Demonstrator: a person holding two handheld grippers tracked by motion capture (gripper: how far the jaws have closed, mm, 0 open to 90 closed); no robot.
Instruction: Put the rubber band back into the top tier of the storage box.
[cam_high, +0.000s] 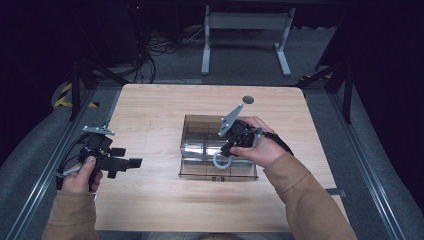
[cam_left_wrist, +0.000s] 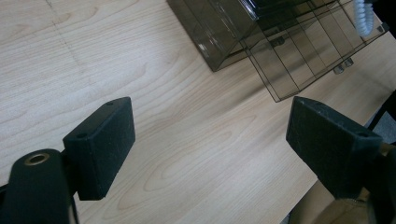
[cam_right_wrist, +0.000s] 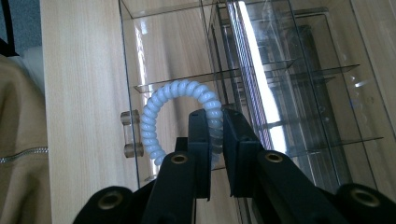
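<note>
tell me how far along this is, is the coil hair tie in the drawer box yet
Done: the drawer of the clear organizer is pulled open, and the right gripper is shut on the pale blue spiral hair tie. In hand: the tie hangs over the open drawer. Left: releasing it inside. The left gripper is open, off to the side.

The high view looks forward and down over the whole wooden table (cam_high: 150, 200). The left gripper view sits low, facing across bare tabletop toward the clear drawer organizer (cam_left_wrist: 280, 42). The right gripper view peers closely into that organizer (cam_right_wrist: 299, 93), shared by all three.
</note>
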